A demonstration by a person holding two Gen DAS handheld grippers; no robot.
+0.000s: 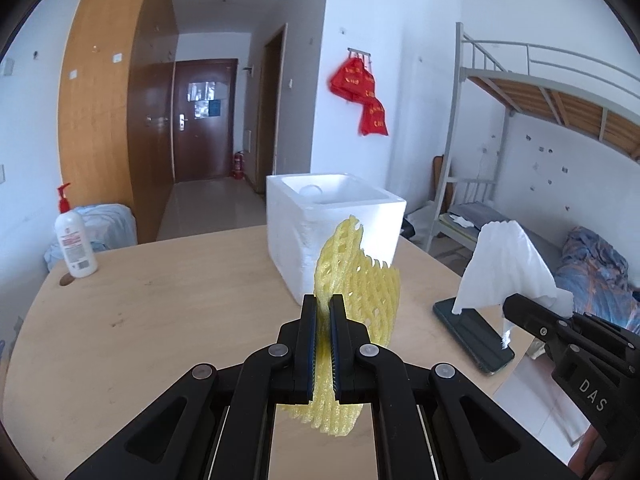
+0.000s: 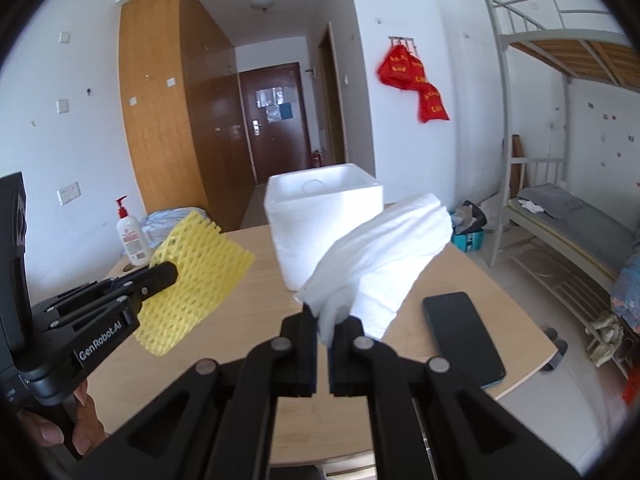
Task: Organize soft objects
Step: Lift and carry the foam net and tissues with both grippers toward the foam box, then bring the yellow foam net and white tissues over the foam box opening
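Observation:
My left gripper (image 1: pixel 323 300) is shut on a yellow foam net sleeve (image 1: pixel 358 280), held above the wooden table (image 1: pixel 180 300) just in front of the white foam box (image 1: pixel 312 232). The same net (image 2: pixel 200 276) and left gripper (image 2: pixel 170 272) show at the left of the right wrist view. My right gripper (image 2: pixel 326 314) is shut on a white tissue (image 2: pixel 384 252), which bunches upward in front of the foam box (image 2: pixel 320 216). That tissue (image 1: pixel 504 264) and the right gripper (image 1: pixel 516 306) appear at the right of the left wrist view. The box is open at the top.
A dark phone (image 2: pixel 464 336) lies on the table's right side, near its edge. A white pump bottle with a red top (image 1: pixel 74 240) stands at the far left corner. A metal bunk bed (image 2: pixel 560 160) stands right of the table. A hand (image 2: pixel 56 428) holds the left gripper's handle.

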